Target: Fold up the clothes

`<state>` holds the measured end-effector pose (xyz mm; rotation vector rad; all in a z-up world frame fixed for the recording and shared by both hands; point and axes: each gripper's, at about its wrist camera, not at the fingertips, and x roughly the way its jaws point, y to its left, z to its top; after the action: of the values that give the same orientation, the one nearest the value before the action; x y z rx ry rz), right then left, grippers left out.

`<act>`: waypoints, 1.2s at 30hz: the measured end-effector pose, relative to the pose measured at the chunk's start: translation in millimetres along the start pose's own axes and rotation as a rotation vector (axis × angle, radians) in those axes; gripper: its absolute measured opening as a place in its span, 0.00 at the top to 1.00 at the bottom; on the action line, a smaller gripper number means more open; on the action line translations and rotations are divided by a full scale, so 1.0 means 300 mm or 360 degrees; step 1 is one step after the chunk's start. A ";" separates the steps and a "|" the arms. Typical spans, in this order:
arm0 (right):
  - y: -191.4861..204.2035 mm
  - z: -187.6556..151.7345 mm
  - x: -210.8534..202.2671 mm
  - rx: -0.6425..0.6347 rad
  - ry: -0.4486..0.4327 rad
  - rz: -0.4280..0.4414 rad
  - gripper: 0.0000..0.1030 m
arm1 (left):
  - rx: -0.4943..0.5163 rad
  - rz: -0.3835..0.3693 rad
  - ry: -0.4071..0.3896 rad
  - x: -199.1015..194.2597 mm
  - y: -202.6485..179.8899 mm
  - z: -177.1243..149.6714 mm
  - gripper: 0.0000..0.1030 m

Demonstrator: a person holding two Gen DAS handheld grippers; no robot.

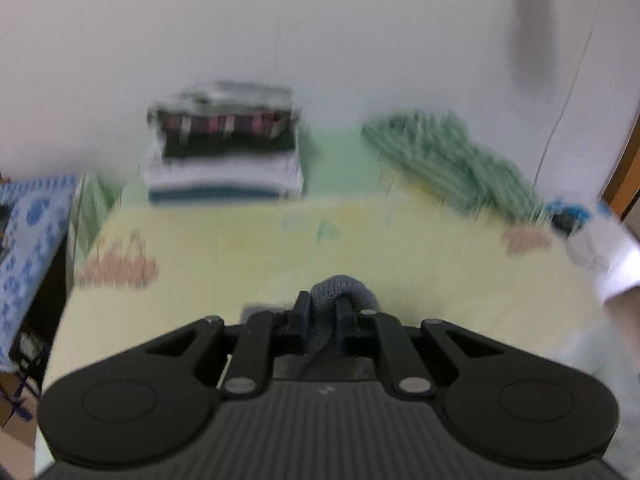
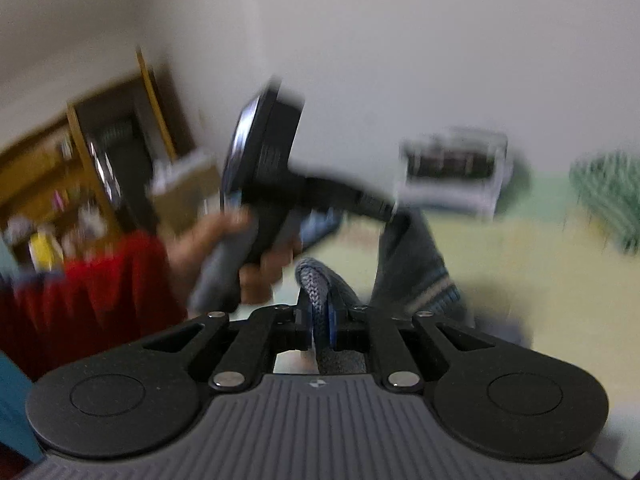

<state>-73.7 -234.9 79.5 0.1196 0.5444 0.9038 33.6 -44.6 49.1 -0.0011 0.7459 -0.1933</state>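
Gripping one grey knit garment (image 1: 340, 292), both grippers' jaws clamp it; nothing legible.

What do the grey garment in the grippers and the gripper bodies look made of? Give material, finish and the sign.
Grey garment: looks like chunky knit yarn, matte; braided rib stitches show where the right gripper pinches it, and again in the left gripper. Gripper bodies: probably moulded plastic, matte black linkages over a ribbed grey housing, with shiny metal-looking pivot pins.

A pale yellow-and-green printed bed (image 1: 248, 248) carries a stack of folded clothes (image 1: 224, 148) and, well apart, a crumpled green striped garment (image 1: 452, 156).
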 end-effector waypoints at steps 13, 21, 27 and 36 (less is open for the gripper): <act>0.075 0.038 0.231 -0.0047 0.0150 0.0318 0.92 | -0.0124 0.0002 0.0068 0.058 0.191 0.007 0.86; 0.093 -0.002 0.389 -0.0137 0.0423 0.0286 0.87 | 0.0091 -0.0085 0.0211 0.061 0.239 -0.045 0.62; 0.012 0.063 0.235 -0.0199 0.0367 0.0174 0.56 | 0.0155 -0.0135 0.0249 -0.069 0.321 -0.162 0.44; -0.121 0.233 0.363 -0.0305 0.0196 -0.0136 0.45 | 0.0022 -0.0413 0.0252 -0.265 0.214 -0.303 0.23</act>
<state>40.7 -164.6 84.6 -0.1329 0.5698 0.8792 -73.6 38.6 31.3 -0.0704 0.9016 -0.4499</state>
